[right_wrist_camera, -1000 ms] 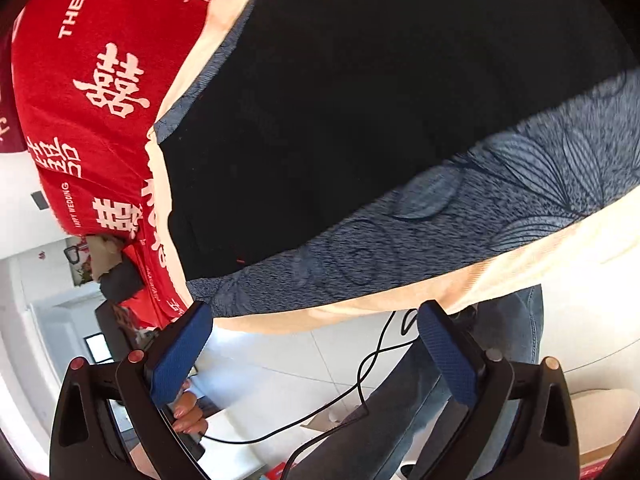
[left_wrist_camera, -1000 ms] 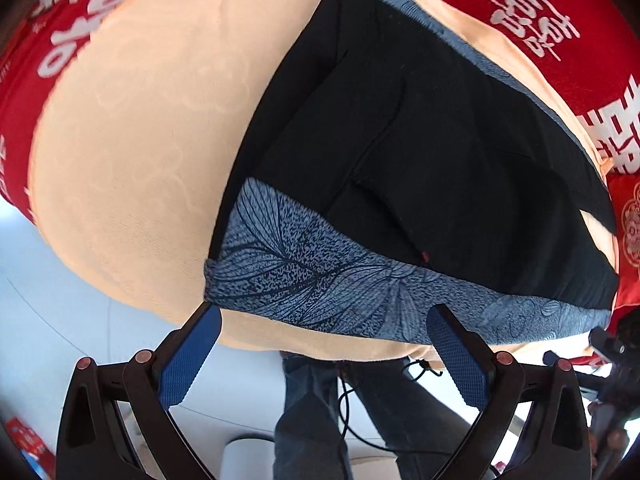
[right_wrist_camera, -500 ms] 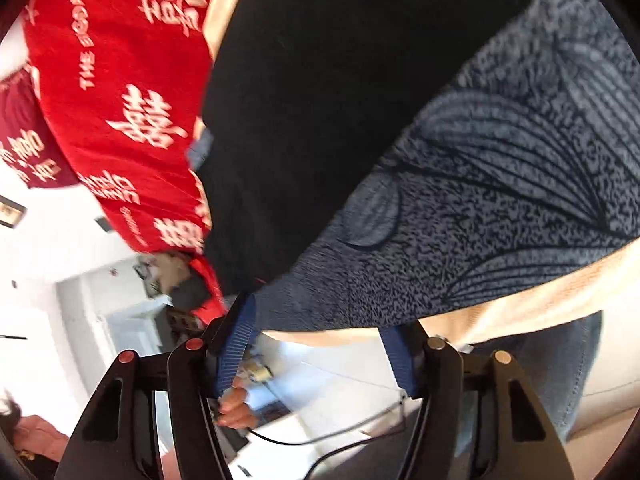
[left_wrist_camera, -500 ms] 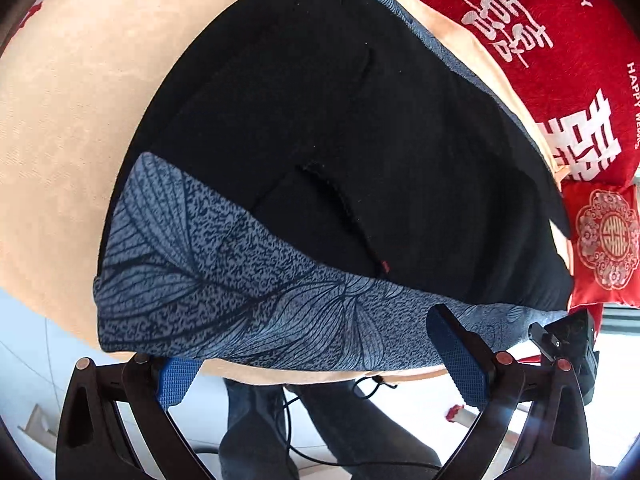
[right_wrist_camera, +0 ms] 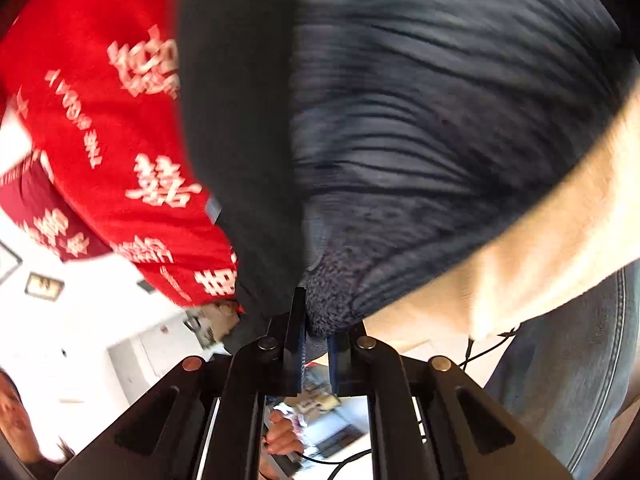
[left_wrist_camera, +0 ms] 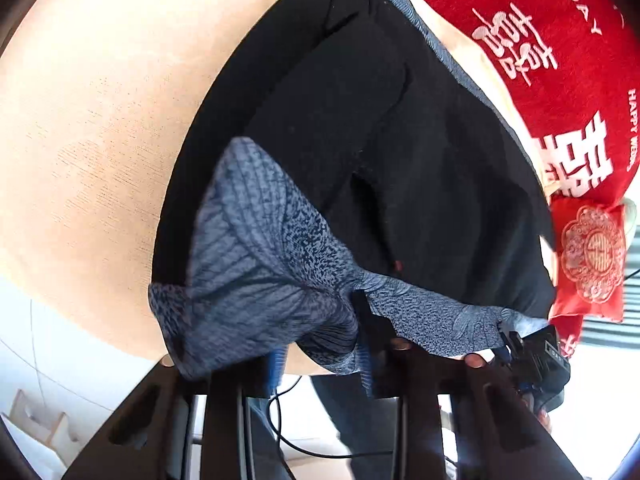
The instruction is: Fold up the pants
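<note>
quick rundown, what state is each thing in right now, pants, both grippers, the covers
pants: black, spread flat, patterned hem bunched up at the near edge
left gripper: just closed, shut on the hem
right gripper: just closed, shut on the hem's other end
beige cover: smooth under the pants
red cloth: lying beside the pants

left gripper point(left_wrist_camera: 320, 360): jaws just closed from wide apart, now pinching patterned band point(left_wrist_camera: 256, 264) of pants, bunching it | right gripper point(right_wrist_camera: 316, 352): jaws just closed onto band's other end, moved in closer

Peach tabletop point(left_wrist_camera: 92, 128), red printed cloth point(left_wrist_camera: 560, 60) — red pouch point(left_wrist_camera: 592, 256), black cable point(right_wrist_camera: 492, 344)
</note>
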A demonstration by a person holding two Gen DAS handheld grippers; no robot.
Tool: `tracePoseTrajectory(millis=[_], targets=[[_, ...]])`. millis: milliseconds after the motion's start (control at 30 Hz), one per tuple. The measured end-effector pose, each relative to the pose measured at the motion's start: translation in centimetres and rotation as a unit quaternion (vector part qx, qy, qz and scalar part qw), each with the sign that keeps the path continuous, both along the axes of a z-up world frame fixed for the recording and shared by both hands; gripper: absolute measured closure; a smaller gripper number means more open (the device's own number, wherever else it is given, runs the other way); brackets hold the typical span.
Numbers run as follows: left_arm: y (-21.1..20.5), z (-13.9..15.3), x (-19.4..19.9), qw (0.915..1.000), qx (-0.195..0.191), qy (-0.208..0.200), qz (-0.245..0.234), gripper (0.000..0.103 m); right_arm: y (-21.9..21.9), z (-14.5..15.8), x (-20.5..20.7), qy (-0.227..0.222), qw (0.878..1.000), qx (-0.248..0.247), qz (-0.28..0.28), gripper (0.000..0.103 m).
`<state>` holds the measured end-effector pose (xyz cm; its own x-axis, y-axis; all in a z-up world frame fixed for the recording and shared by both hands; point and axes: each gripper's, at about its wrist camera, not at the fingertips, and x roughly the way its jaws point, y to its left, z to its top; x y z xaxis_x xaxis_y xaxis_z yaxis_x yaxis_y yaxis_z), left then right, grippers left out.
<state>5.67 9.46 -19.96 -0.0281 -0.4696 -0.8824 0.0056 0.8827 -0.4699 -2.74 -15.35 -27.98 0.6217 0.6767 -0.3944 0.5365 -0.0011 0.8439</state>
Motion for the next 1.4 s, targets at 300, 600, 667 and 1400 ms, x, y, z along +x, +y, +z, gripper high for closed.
tracePoseTrajectory(millis=[300, 600, 667, 1400], targets=[[-1.7, 8.0, 4.3, 0.9973, -0.005, -0.062, 0.038, 0.072, -4.2, 9.4, 9.3, -0.079, 0.990, -0.053, 0.107, 0.093], [-6.5, 10.8, 16.9, 0.9853, 0.027, -0.164, 0.039, 0.072, -9.5, 8.9, 25.8, -0.086, 0.975, -0.090, 0.185, 0.090], [-7.9, 9.2, 19.6, 0.9840, 0.049, -0.168, 0.036, 0.072, -10.2, 6.5, 28.9, -0.061, 0.971, -0.106, 0.204, 0.090], [-14.9, 6.4, 22.1, 0.9636, 0.202, -0.172, -0.033, 0.025, -5.0, 5.0, 35.0, -0.031, 0.871, -0.315, 0.375, 0.068]])
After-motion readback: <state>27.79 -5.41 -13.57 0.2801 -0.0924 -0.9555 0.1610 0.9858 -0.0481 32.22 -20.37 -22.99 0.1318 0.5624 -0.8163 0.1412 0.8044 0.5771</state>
